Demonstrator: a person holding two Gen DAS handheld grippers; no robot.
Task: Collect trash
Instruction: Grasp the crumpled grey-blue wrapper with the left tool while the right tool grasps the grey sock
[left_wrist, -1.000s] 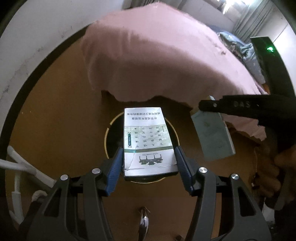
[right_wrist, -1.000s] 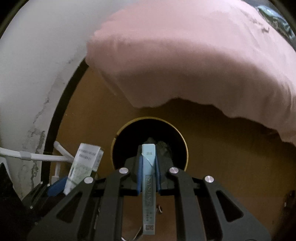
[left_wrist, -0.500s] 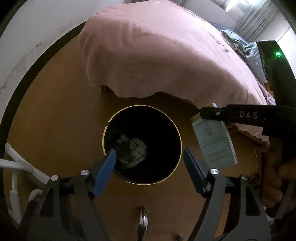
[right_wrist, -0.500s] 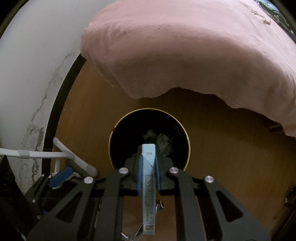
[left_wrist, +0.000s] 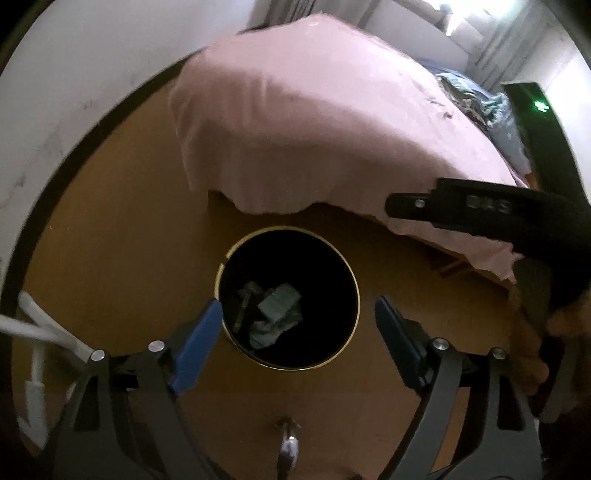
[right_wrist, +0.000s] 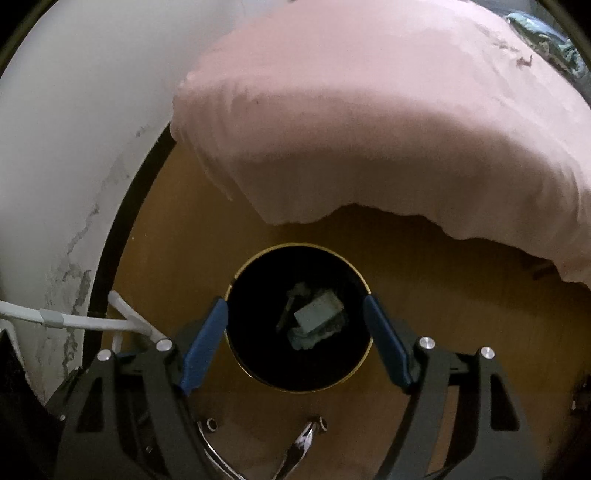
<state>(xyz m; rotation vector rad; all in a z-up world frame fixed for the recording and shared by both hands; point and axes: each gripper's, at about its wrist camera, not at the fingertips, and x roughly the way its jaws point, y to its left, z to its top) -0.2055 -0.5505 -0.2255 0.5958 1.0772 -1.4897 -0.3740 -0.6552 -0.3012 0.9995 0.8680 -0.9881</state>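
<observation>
A round black bin with a gold rim (left_wrist: 354, 280) (right_wrist: 364, 280) stands on the wooden floor, right below both grippers. Inside lie crumpled scraps and pale boxes (left_wrist: 279, 304) (right_wrist: 317, 314). My left gripper (left_wrist: 299, 314) hangs over the bin's mouth, its jaws opening wide, nothing between the blue pads. My right gripper (right_wrist: 295, 314) hovers above the same bin, jaws also opening, nothing between them. In the left wrist view the right gripper's black finger (left_wrist: 461, 210) crosses at the right, with a hand (left_wrist: 535, 332) below it.
A bed under a pink cover (left_wrist: 314, 122) (right_wrist: 388, 129) fills the far side, its hem overhanging the floor just behind the bin. A white wall with a dark skirting (right_wrist: 122, 229) runs along the left. White cables (right_wrist: 74, 321) (left_wrist: 37, 332) lie at the lower left.
The left gripper let go of the printed white box, which dropped into the bin, and opened wider. The right gripper opened and its slim blue box fell in too. Both views pulled back from the bin.
</observation>
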